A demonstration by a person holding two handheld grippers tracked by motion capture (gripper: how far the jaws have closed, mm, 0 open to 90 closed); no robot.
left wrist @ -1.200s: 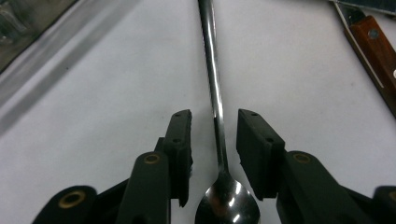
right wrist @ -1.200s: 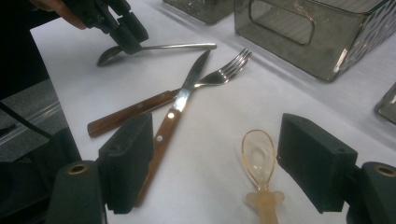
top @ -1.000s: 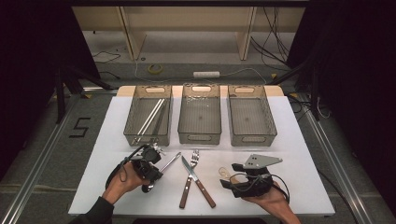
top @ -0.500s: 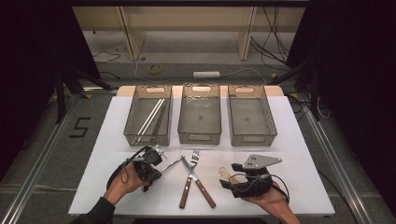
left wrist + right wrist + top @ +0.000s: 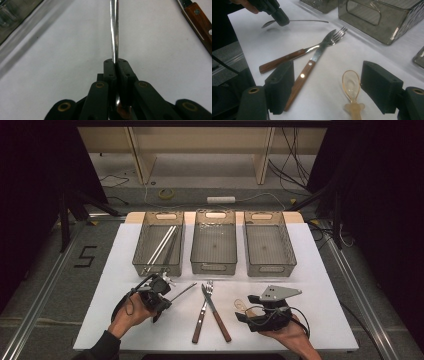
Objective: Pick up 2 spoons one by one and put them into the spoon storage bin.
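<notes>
While the left gripper clenches the spoon near the table's front-left, its handle runs straight out beyond the jaws; the right gripper gapes.

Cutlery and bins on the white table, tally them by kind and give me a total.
Bins: 3
Metal spoon, held in the left gripper: 1
Wood-handled fork: 1
Wood-handled knife: 1
Clear amber plastic spoon: 1
Long metal rods in the left bin: about 2, hard to separate
Total: about 9
</notes>
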